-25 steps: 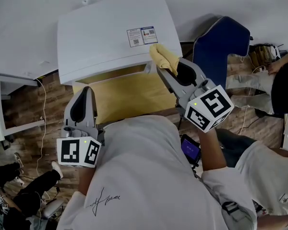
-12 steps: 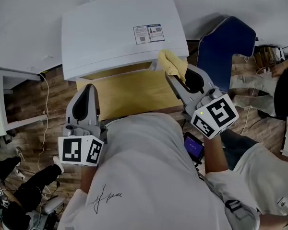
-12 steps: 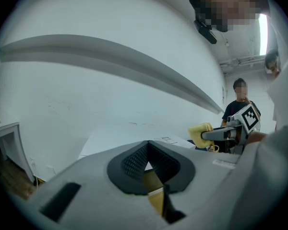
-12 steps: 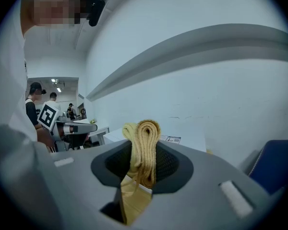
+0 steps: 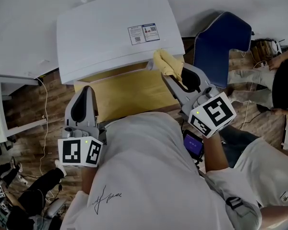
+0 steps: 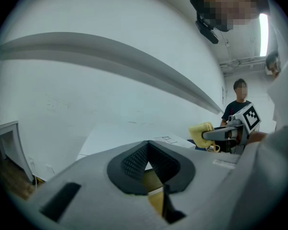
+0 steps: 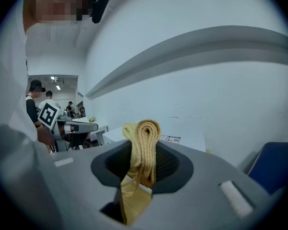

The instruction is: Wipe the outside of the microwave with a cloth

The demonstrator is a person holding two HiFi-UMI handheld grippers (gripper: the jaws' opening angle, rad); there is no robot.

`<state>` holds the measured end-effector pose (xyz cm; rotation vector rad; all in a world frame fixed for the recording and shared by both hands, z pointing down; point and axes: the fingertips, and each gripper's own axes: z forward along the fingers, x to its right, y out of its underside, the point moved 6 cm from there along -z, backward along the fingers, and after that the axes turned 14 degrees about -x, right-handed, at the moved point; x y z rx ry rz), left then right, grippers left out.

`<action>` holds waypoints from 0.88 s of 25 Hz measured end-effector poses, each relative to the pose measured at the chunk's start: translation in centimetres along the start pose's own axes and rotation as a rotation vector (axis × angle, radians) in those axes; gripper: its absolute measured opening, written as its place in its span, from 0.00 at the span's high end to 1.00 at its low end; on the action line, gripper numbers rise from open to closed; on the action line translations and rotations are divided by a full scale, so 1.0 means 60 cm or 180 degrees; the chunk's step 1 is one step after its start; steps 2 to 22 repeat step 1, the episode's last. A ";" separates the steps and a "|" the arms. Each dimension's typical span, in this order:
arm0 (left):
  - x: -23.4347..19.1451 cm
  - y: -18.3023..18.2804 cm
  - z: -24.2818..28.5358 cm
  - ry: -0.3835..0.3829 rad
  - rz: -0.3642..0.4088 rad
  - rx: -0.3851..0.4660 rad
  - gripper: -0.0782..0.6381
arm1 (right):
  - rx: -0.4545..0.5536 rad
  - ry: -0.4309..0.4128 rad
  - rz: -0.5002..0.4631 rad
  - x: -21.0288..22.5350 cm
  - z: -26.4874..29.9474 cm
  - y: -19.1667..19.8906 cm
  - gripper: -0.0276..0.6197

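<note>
Head view: I see the white microwave (image 5: 110, 37) on a yellow tabletop (image 5: 129, 92). The right gripper (image 5: 175, 75) has the yellow cloth (image 5: 165, 61) at the microwave's front right corner, and the left gripper (image 5: 85, 92) sits over the tabletop's near edge. Left gripper view: left gripper (image 6: 148, 147) jaws are closed together with nothing between them, microwave (image 6: 120, 135) ahead. Right gripper view: right gripper (image 7: 143, 169) jaws are clamped on the folded cloth (image 7: 144, 138).

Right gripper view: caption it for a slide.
Right tool clamps a folded yellow cloth, white microwave just ahead.
</note>
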<state>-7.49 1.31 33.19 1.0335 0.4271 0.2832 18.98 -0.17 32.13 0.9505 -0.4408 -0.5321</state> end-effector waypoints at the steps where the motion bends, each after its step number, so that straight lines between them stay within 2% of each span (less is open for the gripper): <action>1: 0.001 0.000 0.001 0.0007 0.0001 -0.0005 0.89 | -0.0003 0.0008 0.0003 -0.001 -0.001 0.001 0.77; 22: 0.001 0.000 0.001 0.0007 0.0001 -0.0005 0.89 | -0.0003 0.0008 0.0003 -0.001 -0.001 0.001 0.77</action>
